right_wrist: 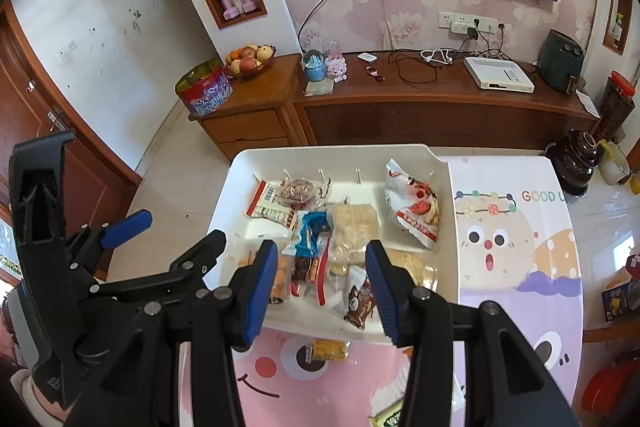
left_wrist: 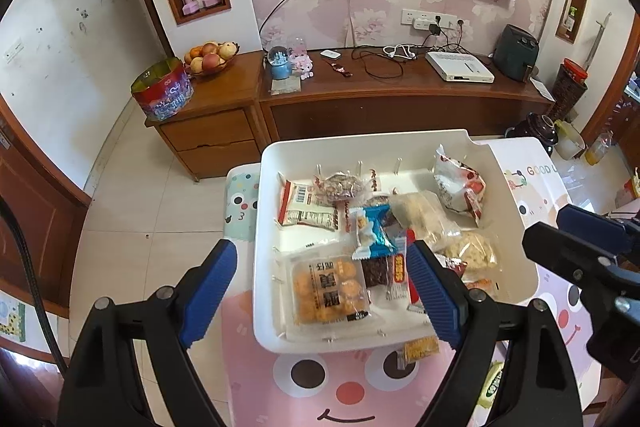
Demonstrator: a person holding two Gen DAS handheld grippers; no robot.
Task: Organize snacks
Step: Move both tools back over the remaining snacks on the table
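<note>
- Left wrist view: the left claw (left_wrist: pixel 320 283) hangs released, its blue pads spread wide above the near edge of the white tray (left_wrist: pixel 516 211), nothing between them.
- Right wrist view: the right claw (right_wrist: pixel 322 283) is also released, empty, half spread over the tray's near side.
- Wrapped snacks (left_wrist: pixel 380 227) lie piled inside the tray on the bench (left_wrist: pixel 340 395).
- One small orange packet (right_wrist: pixel 329 350) lies on the bench just outside the tray.
</note>
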